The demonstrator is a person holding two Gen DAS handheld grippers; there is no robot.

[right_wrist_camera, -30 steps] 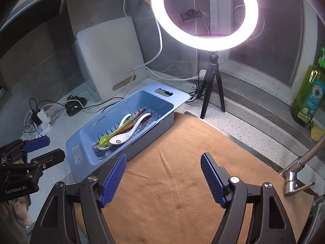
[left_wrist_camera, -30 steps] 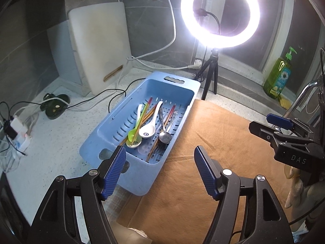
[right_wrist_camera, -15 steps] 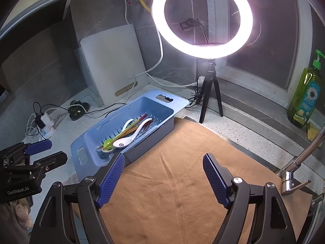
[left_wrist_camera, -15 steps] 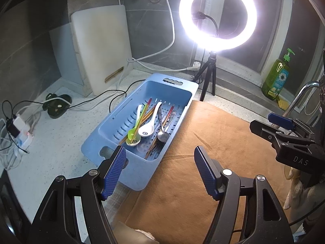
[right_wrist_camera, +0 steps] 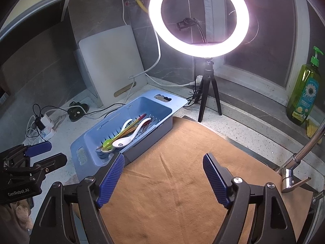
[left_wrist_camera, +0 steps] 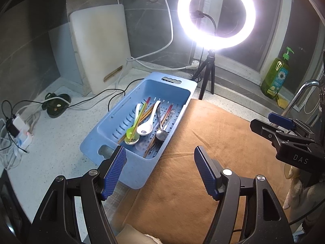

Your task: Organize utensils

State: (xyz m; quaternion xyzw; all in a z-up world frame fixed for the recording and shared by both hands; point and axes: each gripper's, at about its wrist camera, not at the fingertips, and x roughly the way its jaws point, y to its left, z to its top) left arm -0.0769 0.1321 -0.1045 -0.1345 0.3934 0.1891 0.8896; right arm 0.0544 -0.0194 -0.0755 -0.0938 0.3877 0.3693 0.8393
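A blue slotted basket (left_wrist_camera: 113, 122) (right_wrist_camera: 162, 120) lies on the counter beside a brown mat (left_wrist_camera: 213, 146) (right_wrist_camera: 182, 172). It holds a white spoon (left_wrist_camera: 145, 129) (right_wrist_camera: 121, 143), a green spoon (left_wrist_camera: 131, 133) (right_wrist_camera: 106, 142), a metal spoon (left_wrist_camera: 161, 135) and several chopsticks (left_wrist_camera: 146, 111). My left gripper (left_wrist_camera: 160, 169) is open and empty, above the basket's near end. My right gripper (right_wrist_camera: 162, 180) is open and empty above the mat, right of the basket. Each gripper shows in the other's view, the right one (left_wrist_camera: 284, 130) and the left one (right_wrist_camera: 30, 158).
A lit ring light on a tripod (left_wrist_camera: 215, 20) (right_wrist_camera: 200, 18) stands behind the basket. A white cutting board (left_wrist_camera: 99, 46) (right_wrist_camera: 111, 63) leans on the wall. Cables and chargers (left_wrist_camera: 18, 126) lie at left. A green soap bottle (left_wrist_camera: 276, 77) (right_wrist_camera: 304, 93) and a tap (right_wrist_camera: 300, 156) stand at right.
Both grippers have pulled back and risen a little, so the basket and ring light look slightly smaller. Both stay open and empty.
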